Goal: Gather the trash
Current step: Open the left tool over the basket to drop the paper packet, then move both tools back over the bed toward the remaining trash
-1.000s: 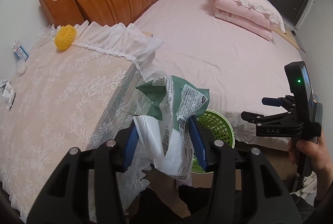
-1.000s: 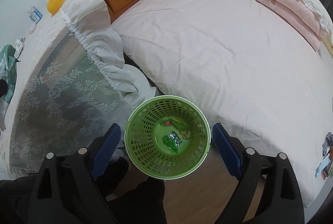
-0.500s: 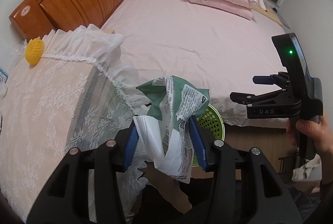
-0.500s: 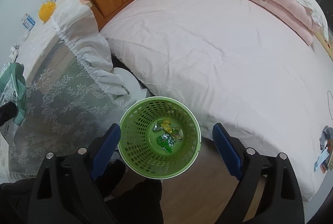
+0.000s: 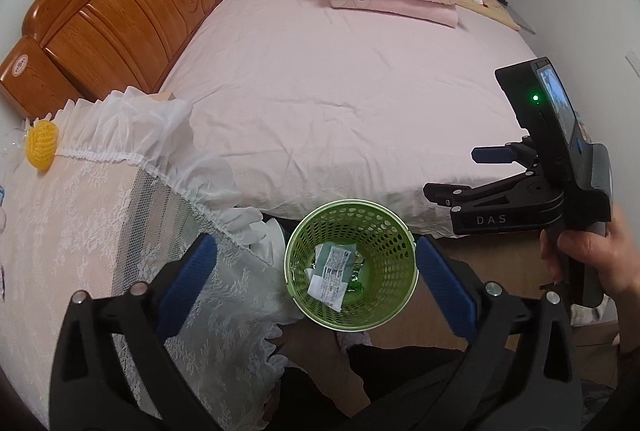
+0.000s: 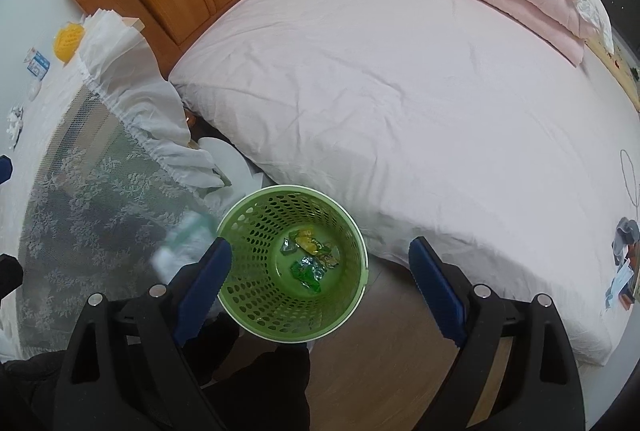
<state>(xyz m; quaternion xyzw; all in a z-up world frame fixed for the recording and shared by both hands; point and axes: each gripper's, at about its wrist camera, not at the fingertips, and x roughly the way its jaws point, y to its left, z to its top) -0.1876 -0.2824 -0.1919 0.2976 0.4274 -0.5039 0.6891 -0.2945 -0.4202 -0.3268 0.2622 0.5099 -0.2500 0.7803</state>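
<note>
Pink bedding covers the bed (image 5: 340, 91) behind a green basket (image 5: 394, 231) standing on the floor beside the lace-draped desk (image 5: 80, 215). Left hand-held gripper (image 5: 316, 285) hangs spread above it, nothing between its fingers; the green-and-white wrapper (image 5: 332, 271) lies inside (atop smaller wrappers). Right hand-held gripper (image 6: 320, 277) is spread too, empty.

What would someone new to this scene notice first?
Probably the bright green basket on the floor at the bed's edge, with a green-and-white wrapper lying inside it and the open left gripper hovering right above. Behind it, the pink bed fills most of the room, backed by an orange wooden headboard.
</note>
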